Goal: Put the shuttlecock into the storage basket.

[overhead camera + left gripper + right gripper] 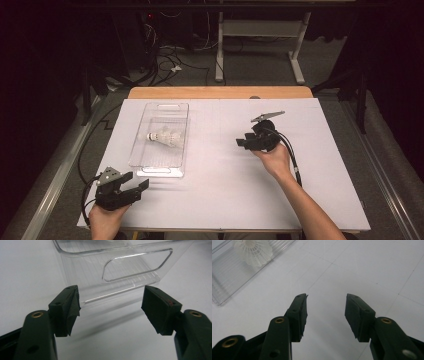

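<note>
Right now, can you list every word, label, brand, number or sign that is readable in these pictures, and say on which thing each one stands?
None: no readable text stands on the clear tray, the shuttlecock, the white table cover, the left gripper or the right gripper.
Too dark and too small to read: the floor clutter beyond the table.
</note>
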`<state>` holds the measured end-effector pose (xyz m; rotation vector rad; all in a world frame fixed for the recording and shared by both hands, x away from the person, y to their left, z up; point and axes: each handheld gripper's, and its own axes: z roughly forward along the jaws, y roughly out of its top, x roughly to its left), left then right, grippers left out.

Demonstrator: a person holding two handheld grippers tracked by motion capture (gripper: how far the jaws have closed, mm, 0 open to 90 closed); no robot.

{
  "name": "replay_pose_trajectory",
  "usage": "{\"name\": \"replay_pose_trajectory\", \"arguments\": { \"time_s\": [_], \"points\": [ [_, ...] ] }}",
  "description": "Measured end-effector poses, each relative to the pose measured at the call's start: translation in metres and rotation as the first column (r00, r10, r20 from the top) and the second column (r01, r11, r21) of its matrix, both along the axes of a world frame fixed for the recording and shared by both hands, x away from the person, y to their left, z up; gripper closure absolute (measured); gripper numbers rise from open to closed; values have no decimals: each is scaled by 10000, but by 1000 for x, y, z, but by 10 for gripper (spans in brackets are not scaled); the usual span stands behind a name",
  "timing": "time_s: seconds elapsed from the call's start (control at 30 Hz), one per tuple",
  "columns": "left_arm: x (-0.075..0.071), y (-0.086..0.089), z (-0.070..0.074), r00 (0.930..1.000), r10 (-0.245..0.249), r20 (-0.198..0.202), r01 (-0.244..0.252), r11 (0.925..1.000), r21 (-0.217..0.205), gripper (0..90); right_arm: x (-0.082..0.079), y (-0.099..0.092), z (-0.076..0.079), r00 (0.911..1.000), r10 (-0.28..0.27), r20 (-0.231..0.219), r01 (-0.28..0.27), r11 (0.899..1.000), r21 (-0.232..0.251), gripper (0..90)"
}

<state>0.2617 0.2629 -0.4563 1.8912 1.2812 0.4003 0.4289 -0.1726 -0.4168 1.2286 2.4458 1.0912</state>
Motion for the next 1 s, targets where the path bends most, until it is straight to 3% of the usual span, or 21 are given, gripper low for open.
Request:
{"name": "replay_pose_trajectory", "arguments": {
  "time_s": [1.0],
  "points": [
    [0, 0, 0, 10000, 7, -6, -7, 10000, -15, 316, -13, -24, -4, 9996, -261, 112, 261, 9997, -4, 524]
  ]
}}
